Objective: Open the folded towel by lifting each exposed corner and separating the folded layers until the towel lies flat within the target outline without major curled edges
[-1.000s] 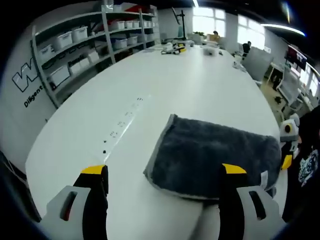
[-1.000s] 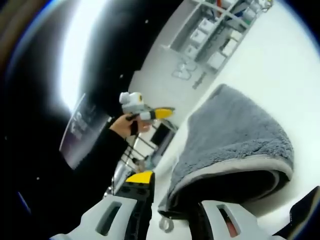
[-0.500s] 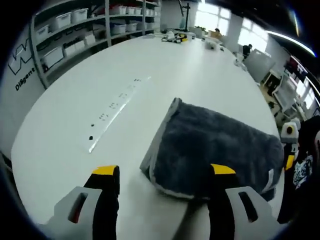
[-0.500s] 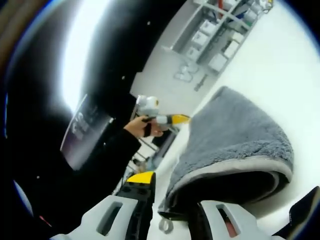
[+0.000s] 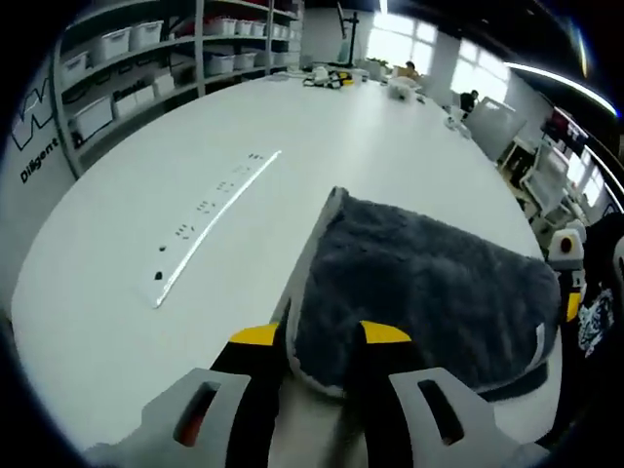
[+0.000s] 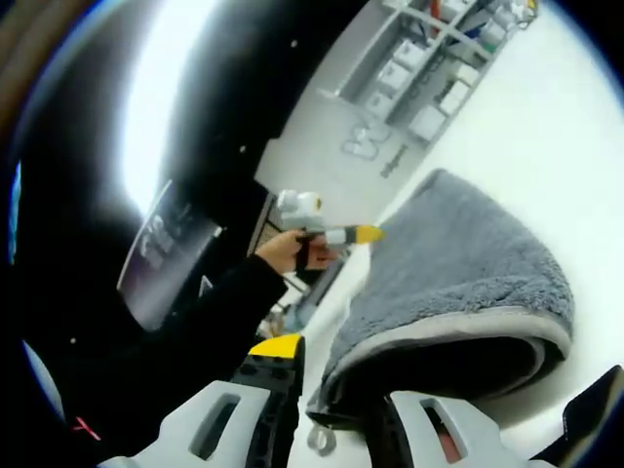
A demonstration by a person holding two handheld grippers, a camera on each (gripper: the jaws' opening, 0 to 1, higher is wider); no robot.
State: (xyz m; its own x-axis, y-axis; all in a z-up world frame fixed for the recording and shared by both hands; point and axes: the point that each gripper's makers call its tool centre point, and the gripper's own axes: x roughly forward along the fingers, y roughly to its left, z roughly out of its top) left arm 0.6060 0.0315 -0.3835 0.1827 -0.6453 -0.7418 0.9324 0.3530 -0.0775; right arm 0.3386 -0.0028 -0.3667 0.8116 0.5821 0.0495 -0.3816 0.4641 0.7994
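The left gripper (image 5: 312, 336) pinches the near corner of the folded grey towel (image 5: 429, 283), whose long axis runs toward the right gripper (image 6: 327, 385), which is clamped on the opposite corner.

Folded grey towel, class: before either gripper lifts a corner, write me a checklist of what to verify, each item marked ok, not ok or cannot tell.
1. Left gripper has its jaws closed around the near corner of the towel: ok, the yellow tips sit on either side of the hem.
2. Right gripper holds the other corner: ok, the edge runs down between its jaws.
3. Towel is unfolded: not ok, its layers are doubled over.
4. Table beside the towel is free for spreading: ok.
5. Target outline located: cannot tell.
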